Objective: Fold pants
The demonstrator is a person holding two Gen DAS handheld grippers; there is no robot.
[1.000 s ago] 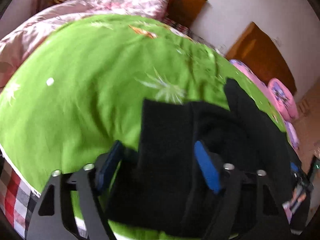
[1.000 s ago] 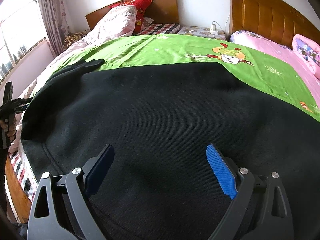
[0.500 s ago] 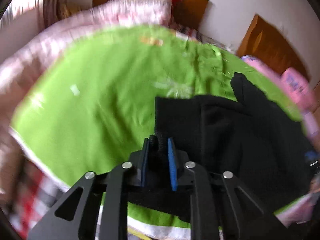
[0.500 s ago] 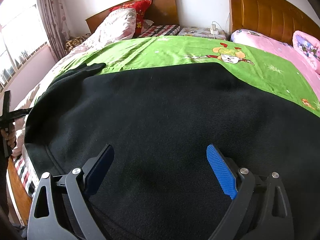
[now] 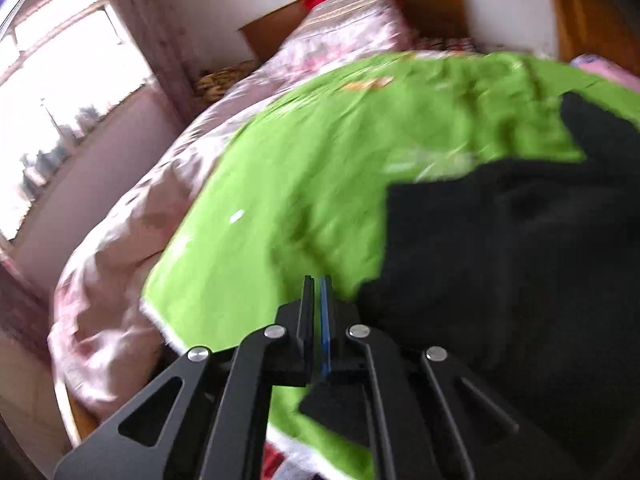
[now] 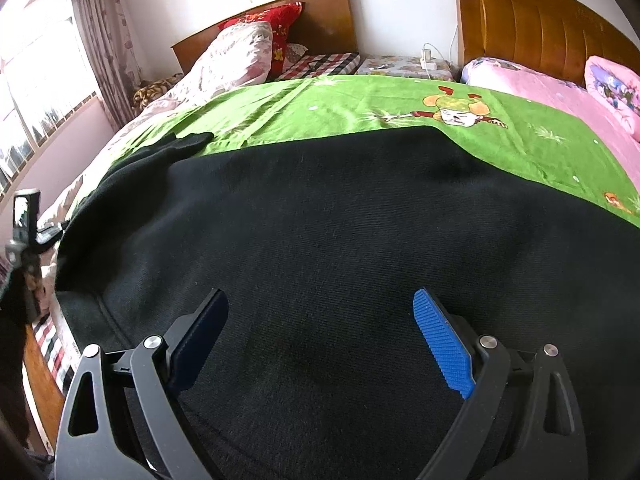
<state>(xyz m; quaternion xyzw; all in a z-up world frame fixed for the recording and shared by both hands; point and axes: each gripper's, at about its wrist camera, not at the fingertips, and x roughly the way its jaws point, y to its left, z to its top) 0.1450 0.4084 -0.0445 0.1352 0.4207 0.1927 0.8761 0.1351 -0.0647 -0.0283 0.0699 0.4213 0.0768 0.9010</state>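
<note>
Black pants (image 6: 340, 220) lie spread on a green bedsheet (image 6: 320, 100). My right gripper (image 6: 320, 296) stands open just over the cloth near the waistband seam, with nothing pinched between its blue pads. In the blurred left wrist view, the pants (image 5: 500, 260) fill the right side on the sheet (image 5: 300, 168). My left gripper (image 5: 318, 284) is shut at the pants' left edge. The black cloth runs from its pads down under the linkage, so it appears pinched there. The tips themselves show against green.
A pink floral quilt (image 5: 132, 220) lies bunched along the bed's left side below a bright window (image 5: 60, 92). Wooden headboards (image 6: 280, 16) and pillows stand at the far end. A second bed with pink bedding (image 6: 560, 92) is on the right.
My left gripper closed from wide open onto the pants' edge and swung left, so more quilt and window show. The right gripper kept still and open.
</note>
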